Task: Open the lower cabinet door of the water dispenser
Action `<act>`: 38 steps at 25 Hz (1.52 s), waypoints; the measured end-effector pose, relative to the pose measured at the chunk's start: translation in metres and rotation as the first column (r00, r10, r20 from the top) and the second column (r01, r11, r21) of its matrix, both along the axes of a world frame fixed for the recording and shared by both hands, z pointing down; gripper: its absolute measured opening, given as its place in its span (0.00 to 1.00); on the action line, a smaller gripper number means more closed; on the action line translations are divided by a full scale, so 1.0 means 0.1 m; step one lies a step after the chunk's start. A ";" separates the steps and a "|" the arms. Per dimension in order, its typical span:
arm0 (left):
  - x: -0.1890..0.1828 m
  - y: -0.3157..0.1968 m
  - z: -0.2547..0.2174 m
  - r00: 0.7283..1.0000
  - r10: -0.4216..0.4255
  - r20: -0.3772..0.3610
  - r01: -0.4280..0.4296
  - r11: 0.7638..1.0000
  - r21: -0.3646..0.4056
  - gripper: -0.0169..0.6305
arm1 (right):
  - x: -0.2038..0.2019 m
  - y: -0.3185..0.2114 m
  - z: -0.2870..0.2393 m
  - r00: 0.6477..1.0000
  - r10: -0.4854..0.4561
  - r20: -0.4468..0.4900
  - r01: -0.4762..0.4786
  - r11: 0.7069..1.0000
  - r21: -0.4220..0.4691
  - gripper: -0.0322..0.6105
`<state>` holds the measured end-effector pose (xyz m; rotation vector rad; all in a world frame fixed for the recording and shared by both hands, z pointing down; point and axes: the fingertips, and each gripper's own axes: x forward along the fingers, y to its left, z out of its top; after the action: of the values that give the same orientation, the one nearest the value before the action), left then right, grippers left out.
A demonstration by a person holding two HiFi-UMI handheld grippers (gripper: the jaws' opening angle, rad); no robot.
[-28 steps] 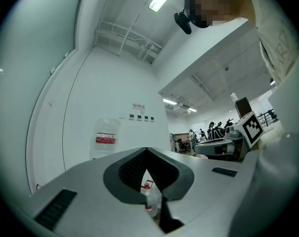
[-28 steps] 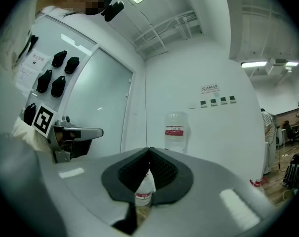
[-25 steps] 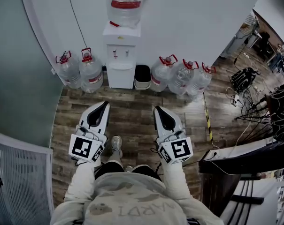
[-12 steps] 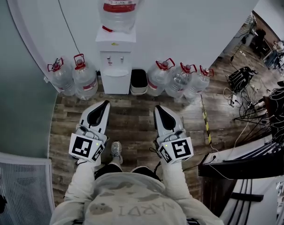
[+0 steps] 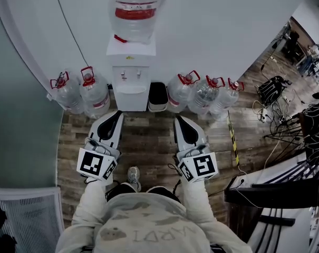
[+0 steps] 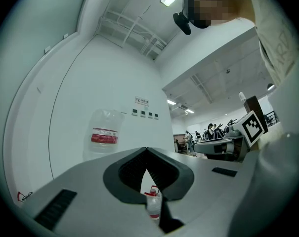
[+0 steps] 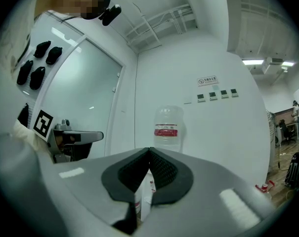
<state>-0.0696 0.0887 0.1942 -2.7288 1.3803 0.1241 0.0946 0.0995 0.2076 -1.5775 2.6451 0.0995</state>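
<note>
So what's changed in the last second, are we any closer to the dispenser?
Yes. The person has stepped forward: the water dispenser and the spare bottles beside it have slid down the head view, until the dispenser's base almost meets the tips of the left gripper and right gripper. Nothing was taken hold of. Both grippers remain shut, empty and side by side, short of the dispenser.

I note the water dispenser point(image 5: 131, 88) is smooth white plastic, its top bottle point(image 5: 134, 15) clear glossy plastic, the floor point(image 5: 148, 138) matt, weathered-looking wood-grain planks.
</note>
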 end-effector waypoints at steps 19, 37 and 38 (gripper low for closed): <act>-0.38 -1.47 0.08 0.999 0.037 -0.003 -0.037 0.999 0.001 0.03 | -0.38 -1.37 0.08 0.999 0.039 -0.002 -0.039 0.999 -0.006 0.06; -0.33 -2.16 0.24 0.999 0.024 -0.026 -0.025 0.999 -0.033 0.03 | -0.31 -2.02 0.20 0.999 0.043 -0.018 -0.043 0.998 -0.041 0.06; -0.32 -2.21 0.23 0.999 0.018 -0.026 -0.018 0.999 -0.031 0.03 | -0.31 -2.09 0.19 0.999 0.036 -0.020 -0.037 0.999 -0.040 0.06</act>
<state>-0.1017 -0.1326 0.2176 -2.7750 1.3758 0.1412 0.0640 -0.1096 0.2269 -1.6451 2.6494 0.0638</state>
